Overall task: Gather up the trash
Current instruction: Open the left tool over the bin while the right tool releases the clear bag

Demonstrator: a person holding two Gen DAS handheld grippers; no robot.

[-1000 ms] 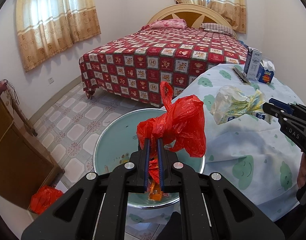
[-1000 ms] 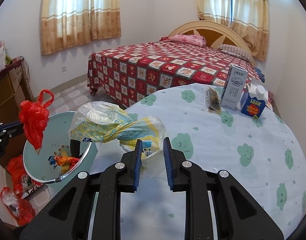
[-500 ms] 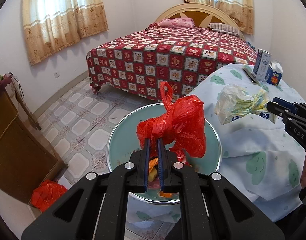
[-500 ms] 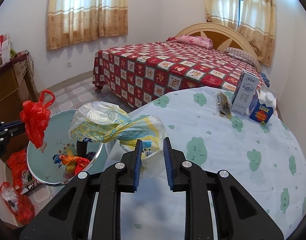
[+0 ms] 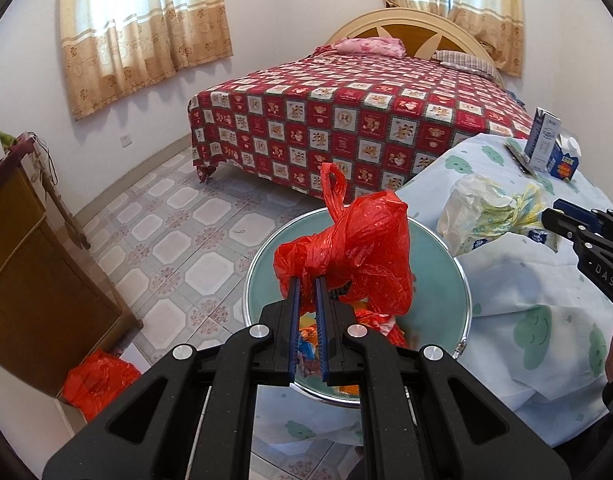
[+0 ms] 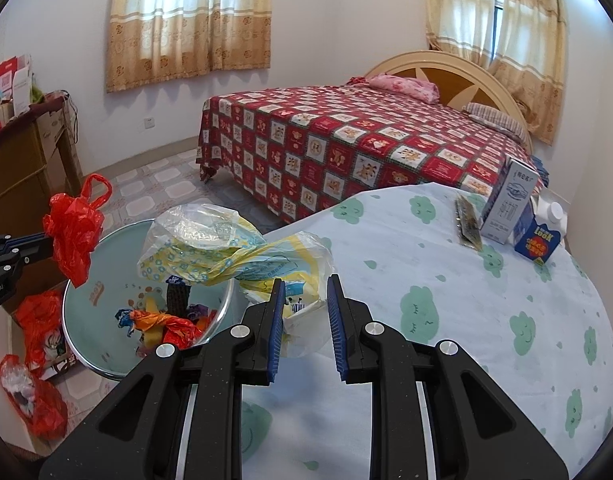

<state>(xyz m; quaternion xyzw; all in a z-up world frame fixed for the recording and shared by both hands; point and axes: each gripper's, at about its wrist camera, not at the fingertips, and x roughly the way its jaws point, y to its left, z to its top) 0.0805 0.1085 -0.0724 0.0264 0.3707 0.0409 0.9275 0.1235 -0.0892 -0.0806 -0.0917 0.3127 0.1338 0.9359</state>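
We have the left gripper [image 5: 308, 284] clenched on a crinkled red plastic bag [image 5: 354, 256], thin and glossy, its loop handle sticking up; the bag hangs directly above the open mouth of the round bin [image 5: 464, 288]. Our right gripper [image 6: 304, 294] stands parted, its ribbed blue pads [image 6: 277, 320] either side of a twisted, translucent plastic bag [image 6: 226, 248] printed in yellow and pale blue; whether the pads actually touch the film we cannot tell from this angle. That bag lies on the table's edge, just beside the bin.

The table [image 6: 446, 312] is round and draped in a soft light-blue cloth with green cloud faces. At its far side stand a tall grey-white carton [image 6: 508, 204] and a blue gable-top carton [image 6: 540, 236], touching each other, with a flat dark strip [image 6: 468, 220] lying just beside them. Beyond the table is a bed [image 6: 346, 144] under a red chequered cover with a curved wooden headboard; beige curtains hang at the windows, and the floor is patterned tile.

The bin has a pale teal inner wall and a shiny metal rim. Inside it lie crumpled wrappers [image 6: 158, 320] in orange, red and blue. On the floor near a wooden cabinet [image 5: 30, 280] sit more red bags [image 6: 34, 392].
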